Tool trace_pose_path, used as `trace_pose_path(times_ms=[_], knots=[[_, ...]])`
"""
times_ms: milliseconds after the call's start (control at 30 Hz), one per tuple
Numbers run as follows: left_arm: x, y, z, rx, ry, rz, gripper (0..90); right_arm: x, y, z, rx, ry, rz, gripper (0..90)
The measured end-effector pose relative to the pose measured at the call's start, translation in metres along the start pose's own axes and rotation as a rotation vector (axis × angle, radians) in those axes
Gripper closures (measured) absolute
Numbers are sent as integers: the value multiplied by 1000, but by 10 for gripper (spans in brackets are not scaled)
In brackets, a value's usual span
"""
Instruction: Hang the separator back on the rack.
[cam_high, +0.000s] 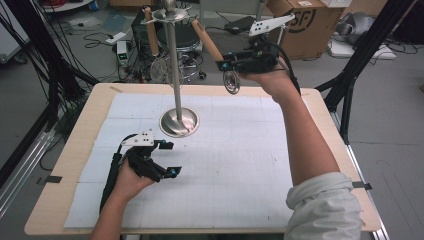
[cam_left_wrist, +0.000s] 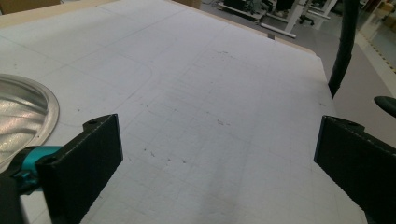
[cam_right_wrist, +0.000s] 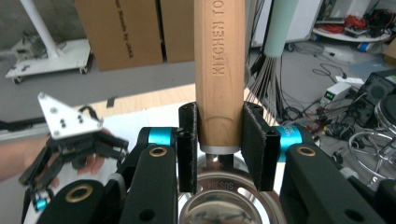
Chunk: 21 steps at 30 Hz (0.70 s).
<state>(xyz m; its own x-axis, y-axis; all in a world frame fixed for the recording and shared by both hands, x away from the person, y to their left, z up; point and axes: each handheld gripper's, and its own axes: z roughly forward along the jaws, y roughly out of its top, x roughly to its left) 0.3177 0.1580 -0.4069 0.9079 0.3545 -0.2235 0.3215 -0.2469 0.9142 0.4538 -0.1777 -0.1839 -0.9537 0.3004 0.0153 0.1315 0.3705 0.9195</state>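
A steel utensil stand (cam_high: 173, 65) rises from a round base (cam_high: 179, 122) at the back middle of the white mat. My right gripper (cam_high: 222, 64) is raised beside the stand's top, shut on the wooden handle (cam_right_wrist: 219, 70) of a ladle. The ladle's handle (cam_high: 206, 41) leans toward the stand's top ring and its steel bowl (cam_high: 231, 81) hangs below the jaws. Another wooden-handled utensil (cam_high: 150, 32) hangs at the stand's left. My left gripper (cam_high: 169, 157) rests low on the mat in front of the base (cam_left_wrist: 23, 112), open with nothing between its fingers (cam_left_wrist: 81, 168).
A whisk (cam_right_wrist: 280, 28) with a pale handle hangs just behind the ladle. Cardboard boxes (cam_high: 305, 25), a stool and cables crowd the floor beyond the table's far edge. Black frame posts (cam_high: 360, 55) stand at both sides. The white mat (cam_high: 225, 170) covers most of the tabletop.
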Motion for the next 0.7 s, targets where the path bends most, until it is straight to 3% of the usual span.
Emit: trace_pose_path(times_ms=[333, 533, 700], knots=[[-1, 0, 1, 15, 0, 7, 16, -12, 15, 4, 16, -24, -3, 688], [-2, 0, 1, 12, -5, 9, 16, -22, 15, 0, 13, -56, 35, 688], [-1, 0, 1, 11, -6, 10, 16, -25, 15, 3, -2, -42, 41, 688]])
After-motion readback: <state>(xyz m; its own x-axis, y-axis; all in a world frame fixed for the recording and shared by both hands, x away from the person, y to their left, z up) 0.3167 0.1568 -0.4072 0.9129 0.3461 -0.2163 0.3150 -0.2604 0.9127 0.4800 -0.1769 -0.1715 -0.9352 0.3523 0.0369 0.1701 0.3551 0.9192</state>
